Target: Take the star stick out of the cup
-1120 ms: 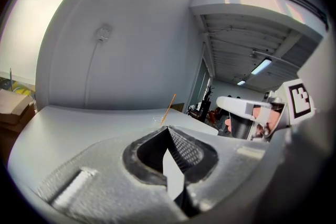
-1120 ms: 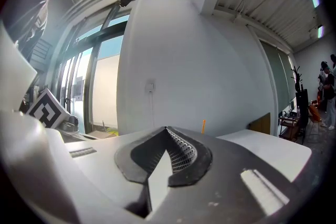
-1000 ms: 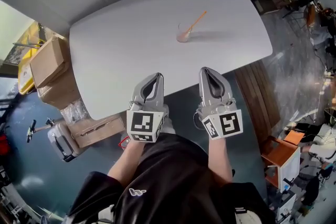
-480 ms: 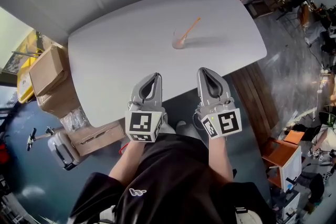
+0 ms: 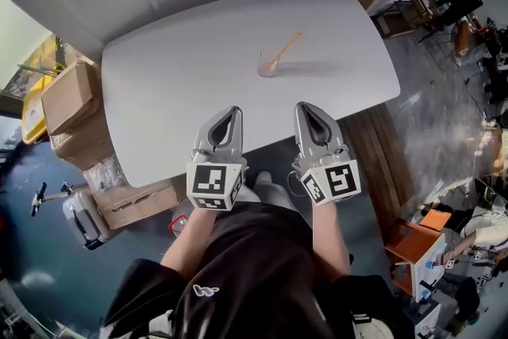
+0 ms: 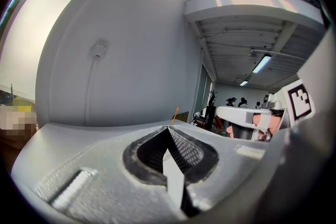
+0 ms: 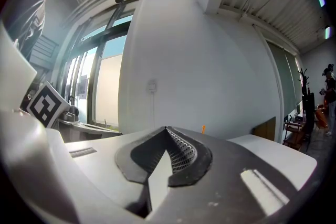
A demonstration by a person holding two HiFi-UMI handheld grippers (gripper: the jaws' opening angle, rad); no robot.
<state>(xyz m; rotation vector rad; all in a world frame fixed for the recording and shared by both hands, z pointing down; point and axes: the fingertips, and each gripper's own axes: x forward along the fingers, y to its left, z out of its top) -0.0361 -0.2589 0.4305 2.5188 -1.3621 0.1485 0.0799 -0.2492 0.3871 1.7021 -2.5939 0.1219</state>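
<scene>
left gripper (image 5: 229, 117) and right gripper (image 5: 307, 110) side by side, jaws pressed together, empty, orange star stick (image 5: 287, 47) leaning in the cup (image 5: 267, 68) on the table (image 5: 171, 87), well ahead of both fingertips, untouched

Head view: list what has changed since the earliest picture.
Nothing was gripped or released. The whole scene only drifts slightly in frame, so the camera shifted. The thin orange stick still leans in the small clear cup on the white table, and the left gripper and right gripper remain shut, empty, at its near edge.
</scene>
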